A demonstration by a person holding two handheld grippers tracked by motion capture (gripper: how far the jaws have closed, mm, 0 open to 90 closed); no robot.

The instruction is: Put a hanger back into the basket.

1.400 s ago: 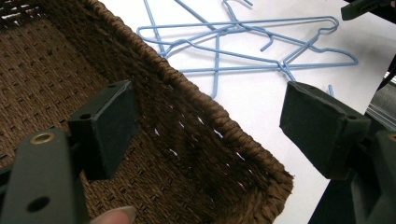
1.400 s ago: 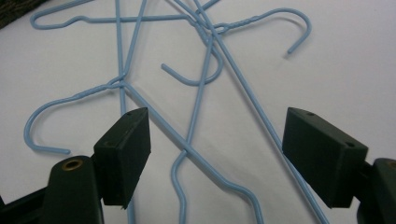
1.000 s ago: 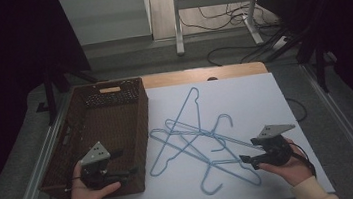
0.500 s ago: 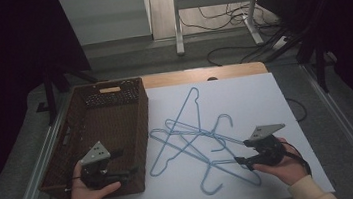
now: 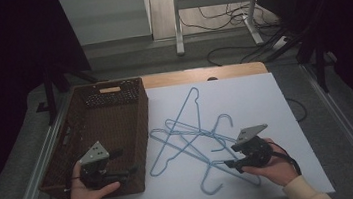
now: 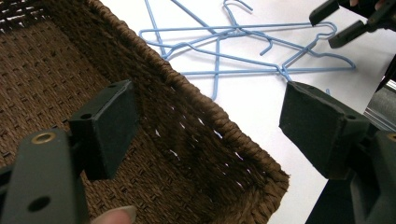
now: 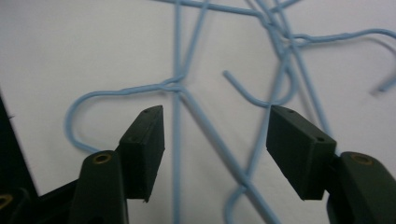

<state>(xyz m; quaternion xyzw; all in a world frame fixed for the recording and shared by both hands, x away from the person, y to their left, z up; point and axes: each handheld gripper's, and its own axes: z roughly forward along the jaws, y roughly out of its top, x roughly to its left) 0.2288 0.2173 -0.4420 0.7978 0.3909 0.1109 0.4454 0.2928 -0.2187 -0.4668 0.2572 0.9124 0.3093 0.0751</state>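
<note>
While its jaws have just been closing, still apart with wires between | right gripper [image 5: 228,164] over tangled light-blue wire hangers [image 5: 189,138] on white tabletop [image 5: 265,99] | left gripper [image 5: 133,170] spread wide over brown woven basket [image 5: 115,111]

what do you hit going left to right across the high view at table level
wicker basket → left gripper over the basket's near end → tangle of blue wire hangers on the white table → right gripper, jaws just closing, hanger wires between them, not yet pinched
</note>
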